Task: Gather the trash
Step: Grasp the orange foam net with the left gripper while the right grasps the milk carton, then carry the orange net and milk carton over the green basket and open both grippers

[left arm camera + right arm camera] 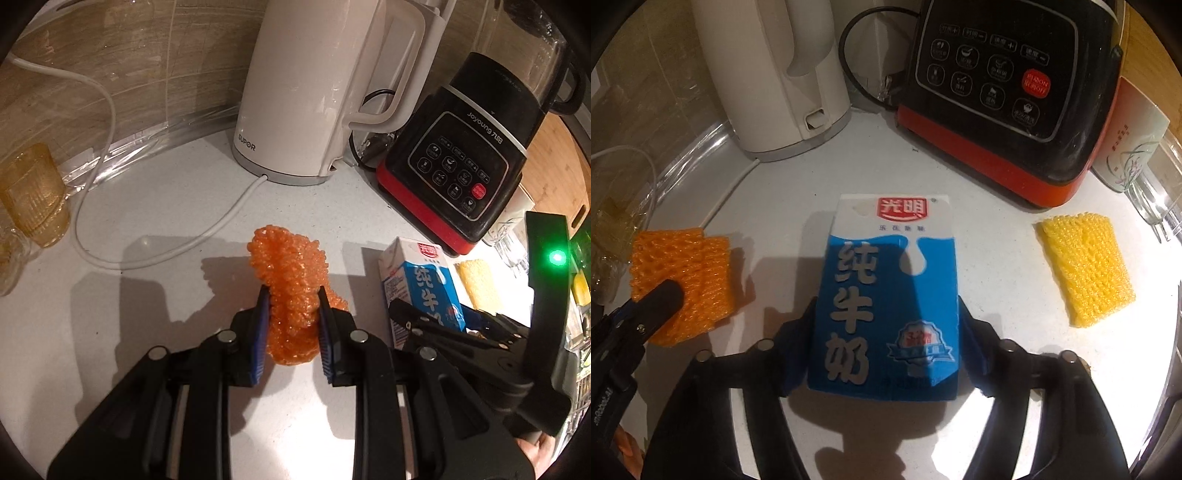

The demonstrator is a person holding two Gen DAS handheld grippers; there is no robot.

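Two grabs at once on the white worktop (155,206). Left gripper (291,295) clamped on the orange foam net (291,273), blue fingers (263,306) pinching it mid-body so the soft mesh bunches and stands up between them. Squeezed narrow on purpose, by the look of it: a floppy sleeve like this slips out of a loose hold, so a tight waist grip makes sense. Lower end apparently just at the worktop or barely off it; hard to tell which.

Right gripper (886,314) closed around the milk carton (892,295), fingers (798,332) pressed on both side walls low down near the base. Carton upright or slightly leaned back toward the camera, printed face forward, top toward the appliances. Gripped across the narrow sides, probably because that width fits the span and flat cardboard gives the pads something firm. Whether its base is lifted off the worktop: cannot tell.

Same orange net visible from the right wrist view (681,280), off to the left of the carton with the left gripper's black finger over it. Yellow foam net (1086,269) lying flat on the right, well apart from the carton, untouched, likely next in line.

White kettle (306,92) and black-and-red blender (461,162) standing at the back, kettle cable (155,254) looping across the worktop just beyond the orange net. Worth watching on any lift. Amber glass (33,195) far left, out of the way. No bin in either view, so drop-off spot unknown.
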